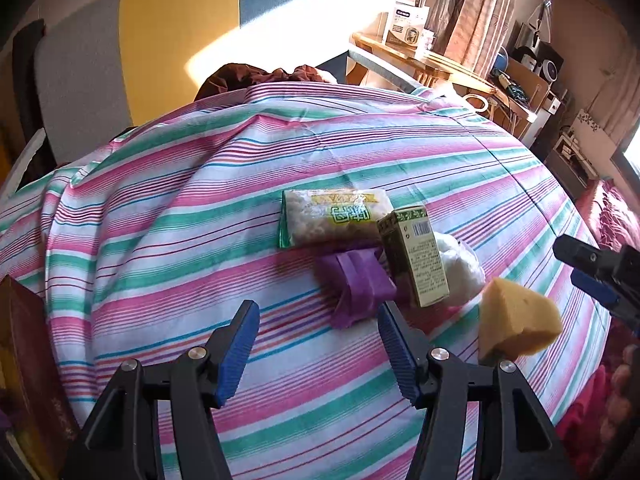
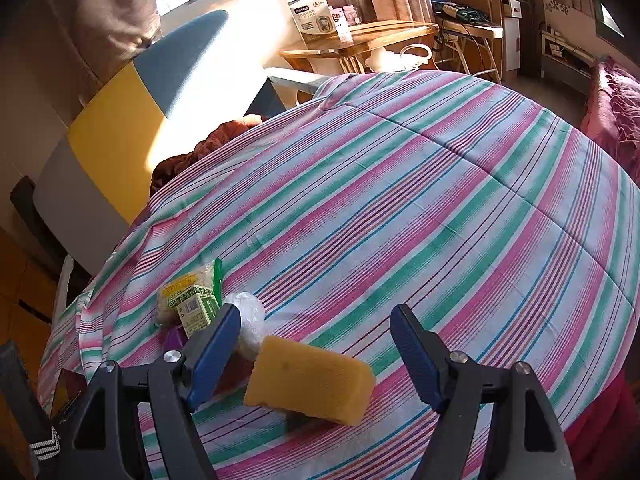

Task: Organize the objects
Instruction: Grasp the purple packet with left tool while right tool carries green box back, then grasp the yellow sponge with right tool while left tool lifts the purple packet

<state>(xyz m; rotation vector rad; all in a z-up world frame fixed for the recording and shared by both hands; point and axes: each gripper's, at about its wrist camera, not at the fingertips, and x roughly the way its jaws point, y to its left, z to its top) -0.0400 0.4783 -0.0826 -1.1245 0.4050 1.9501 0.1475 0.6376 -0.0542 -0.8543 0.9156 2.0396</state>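
Observation:
On the striped quilt [image 1: 160, 208] lies a small cluster. It holds a snack packet [image 1: 332, 218], a green box [image 1: 416, 256], a white plastic wad [image 1: 460, 264] and a folded purple piece [image 1: 354, 284]. My left gripper [image 1: 318, 336] is open just short of the purple piece, with nothing between its fingers. A yellow sponge [image 2: 308, 380] rests on the quilt between the open jaws of my right gripper [image 2: 316, 336], untouched by either pad. The same sponge [image 1: 516, 320] appears in the left wrist view, with the right gripper [image 1: 568, 262] beyond it at the right edge.
A yellow, blue and grey padded panel [image 1: 176, 28] stands behind the bed. A wooden table [image 2: 360, 36] with a white carton [image 2: 316, 16] is beyond the far edge. Dark red cloth [image 1: 256, 76] lies at the quilt's far side, pink bedding [image 2: 616, 112] at the right.

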